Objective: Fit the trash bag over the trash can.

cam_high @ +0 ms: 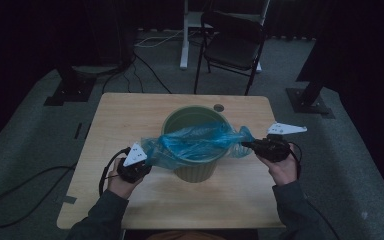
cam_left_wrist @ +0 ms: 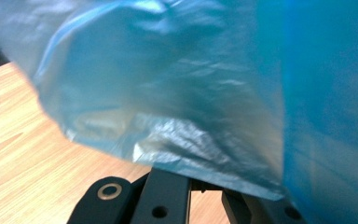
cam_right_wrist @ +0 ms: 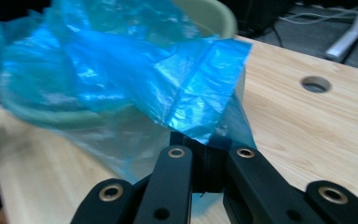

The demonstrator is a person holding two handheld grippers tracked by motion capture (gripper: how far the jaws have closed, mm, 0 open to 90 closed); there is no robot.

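Blue plastic bag (cam_high: pixel 195 142) stretched across the mouth of the green bin (cam_high: pixel 196 167) at mid-frame in the high view, bin standing on the wooden table (cam_high: pixel 130 107). Left gripper (cam_high: pixel 142 162) at lower left of centre, just beside the bin, jaws clamped on the bag's left edge; in the left gripper view, film (cam_left_wrist: pixel 191 93) draped over the closed jaws across most of the frame, bare table (cam_left_wrist: pixel 14 135) at the left. Right gripper (cam_high: pixel 247 145) at right of centre, jaws closed on the bag's right edge; in the right gripper view, bag (cam_right_wrist: pixel 135 79) bunched at the jaw tips in the centre, bin rim (cam_right_wrist: pixel 214 16) at top centre, table hole (cam_right_wrist: pixel 316 84) at upper right. Black chair (cam_high: pixel 232 47) at top centre, beyond the table.
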